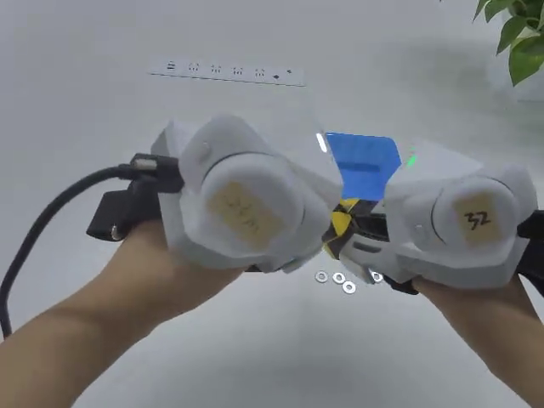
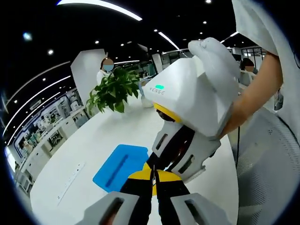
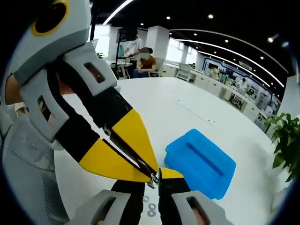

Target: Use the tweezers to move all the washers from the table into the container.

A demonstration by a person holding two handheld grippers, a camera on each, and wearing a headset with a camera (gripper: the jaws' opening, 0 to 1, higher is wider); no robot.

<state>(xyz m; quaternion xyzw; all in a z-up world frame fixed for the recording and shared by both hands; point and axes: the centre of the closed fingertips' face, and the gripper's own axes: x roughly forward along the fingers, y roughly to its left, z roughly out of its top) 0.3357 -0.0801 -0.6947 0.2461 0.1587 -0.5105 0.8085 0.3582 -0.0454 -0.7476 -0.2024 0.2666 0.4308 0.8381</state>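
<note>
Several small metal washers (image 1: 339,279) lie on the white table just below the two grippers; they also show as washers (image 3: 150,206) under my right gripper's jaws. The blue container (image 1: 363,165) sits behind them, seen too as the container (image 3: 201,162) and the container (image 2: 119,167). My left gripper (image 2: 152,180) is shut on thin dark tweezers (image 3: 136,160), which run along its yellow jaws. My right gripper (image 3: 155,183) meets it tip to tip, its jaws shut around the tweezers' end. In the head view the two grippers touch at the left gripper (image 1: 337,228).
A white power strip (image 1: 226,72) lies at the far side of the table. A black cable (image 1: 51,212) trails off to the left. A potted plant (image 1: 518,38) stands at the back right corner. Bare table surrounds the container.
</note>
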